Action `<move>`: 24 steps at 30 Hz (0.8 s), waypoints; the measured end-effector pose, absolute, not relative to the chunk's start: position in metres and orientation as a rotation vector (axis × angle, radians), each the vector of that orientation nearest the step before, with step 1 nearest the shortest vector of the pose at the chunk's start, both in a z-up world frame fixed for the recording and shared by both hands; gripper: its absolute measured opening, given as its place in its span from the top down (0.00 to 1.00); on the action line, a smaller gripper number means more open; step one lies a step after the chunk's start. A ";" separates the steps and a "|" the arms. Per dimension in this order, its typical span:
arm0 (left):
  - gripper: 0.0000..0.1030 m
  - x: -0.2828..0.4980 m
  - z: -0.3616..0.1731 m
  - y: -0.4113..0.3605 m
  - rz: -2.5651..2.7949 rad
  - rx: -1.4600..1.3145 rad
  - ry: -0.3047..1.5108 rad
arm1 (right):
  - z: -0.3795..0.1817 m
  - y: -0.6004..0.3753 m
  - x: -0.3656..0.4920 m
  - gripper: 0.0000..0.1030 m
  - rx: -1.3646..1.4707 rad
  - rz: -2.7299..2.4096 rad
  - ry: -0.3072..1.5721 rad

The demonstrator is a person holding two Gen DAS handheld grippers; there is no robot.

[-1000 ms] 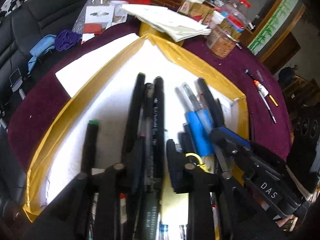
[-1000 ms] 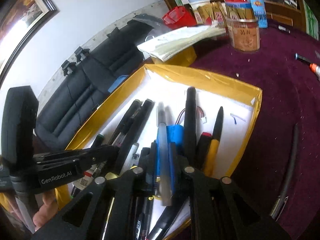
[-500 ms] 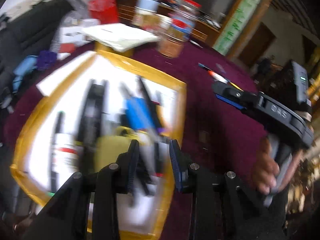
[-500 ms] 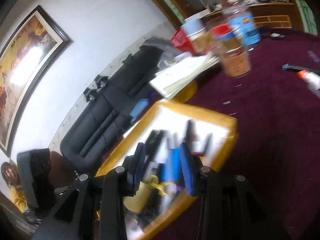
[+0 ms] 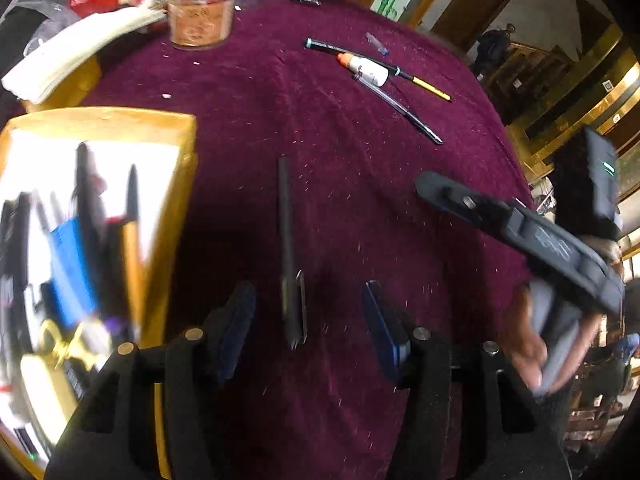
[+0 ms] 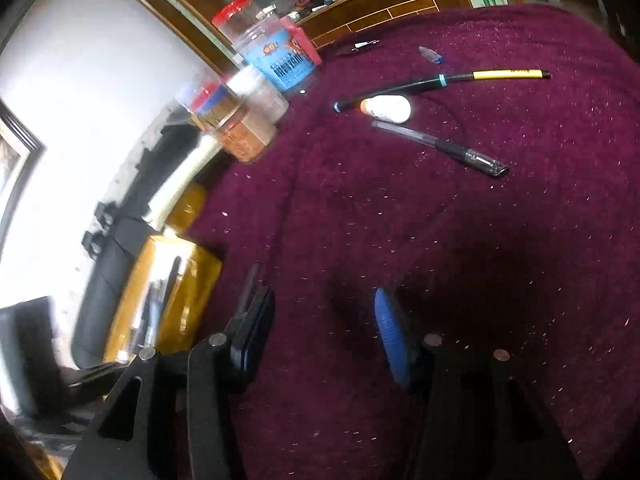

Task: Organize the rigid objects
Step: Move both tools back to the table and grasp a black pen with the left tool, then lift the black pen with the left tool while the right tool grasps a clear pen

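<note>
Yellow-walled tray (image 5: 176,208) sits at the left edge of the left wrist view, holding blurred pens whose individual shapes are hard to make out; its near end is cut off by the frame. Just right of it, on the maroon tablecloth (image 5: 360,184), lies a dark clip pen (image 5: 289,248), between the tips of the left gripper (image 5: 308,316) but untouched by either pad. Farther off lie a black-and-yellow pen (image 6: 444,80), a white orange-tipped tube (image 6: 387,108) just beside it and a clear-barrelled pen (image 6: 440,146). Right gripper (image 6: 324,320) hangs over bare cloth, its left finger hiding part of the dark pen. Both sets of jaws have just been opening and now stand apart with nothing clamped. A second ago both grippers pointed into the tray among the pens; now both face the open cloth to its right, the tray pushed to each view's left margin.
</note>
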State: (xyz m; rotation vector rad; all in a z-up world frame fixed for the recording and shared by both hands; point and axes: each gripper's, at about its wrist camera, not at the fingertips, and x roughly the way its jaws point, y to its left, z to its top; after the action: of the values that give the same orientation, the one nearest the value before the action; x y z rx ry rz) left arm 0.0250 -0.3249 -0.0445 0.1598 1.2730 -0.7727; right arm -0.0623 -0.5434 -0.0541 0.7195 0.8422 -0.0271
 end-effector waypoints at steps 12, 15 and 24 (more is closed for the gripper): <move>0.90 0.034 -0.066 -0.342 -0.716 0.159 1.341 | -0.055 -0.541 -0.067 0.54 0.712 -0.045 0.825; 0.92 0.013 -0.064 -0.333 -0.776 0.122 1.334 | -0.057 -0.540 -0.065 0.54 0.711 -0.045 0.836; 0.92 -0.025 -0.071 -0.322 -0.811 0.096 1.319 | -0.069 -0.534 -0.058 0.54 0.652 -0.038 0.886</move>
State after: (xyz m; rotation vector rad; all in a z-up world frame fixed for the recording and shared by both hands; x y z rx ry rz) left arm -0.0248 -0.3220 -0.0715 0.0958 1.3186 -0.8112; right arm -0.0582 -0.5342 -0.0689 0.6524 0.8862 -0.0381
